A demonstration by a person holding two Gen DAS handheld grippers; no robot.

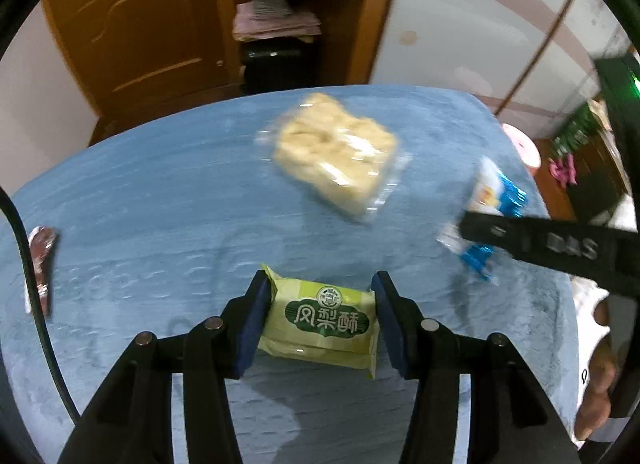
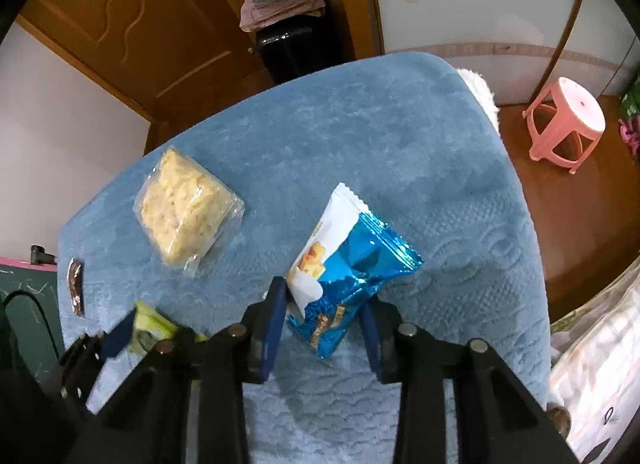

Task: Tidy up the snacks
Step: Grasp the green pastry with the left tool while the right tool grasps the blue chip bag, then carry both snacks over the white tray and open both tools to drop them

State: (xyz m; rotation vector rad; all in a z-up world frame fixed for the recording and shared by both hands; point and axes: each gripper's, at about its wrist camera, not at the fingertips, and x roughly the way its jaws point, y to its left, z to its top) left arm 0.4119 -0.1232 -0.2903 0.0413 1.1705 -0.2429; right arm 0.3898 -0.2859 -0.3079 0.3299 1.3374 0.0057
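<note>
My left gripper [image 1: 320, 320] is shut on a green pineapple-cake packet [image 1: 320, 324], its blue pads pressing both short ends just above the blue cloth [image 1: 160, 183]. In the right wrist view my right gripper [image 2: 324, 320] is shut on a blue and white snack packet [image 2: 344, 264], which stands tilted with its white end up. That blue packet [image 1: 488, 199] shows at the right of the left wrist view, behind a black finger [image 1: 540, 244] of the right gripper. A clear bag of pale puffed snack [image 1: 336, 155] [image 2: 184, 207] lies flat mid-table. The green packet [image 2: 152, 330] and a left gripper finger [image 2: 118, 334] appear at lower left.
A small brown wrapper [image 1: 42, 264] [image 2: 76, 286] lies by the cloth's left edge. Behind the table stand a wooden door [image 2: 132, 23] and shelves with folded cloth [image 2: 280, 3]. A pink stool [image 2: 564, 119] stands on the floor to the right. A hand [image 1: 600, 384] shows at the right edge.
</note>
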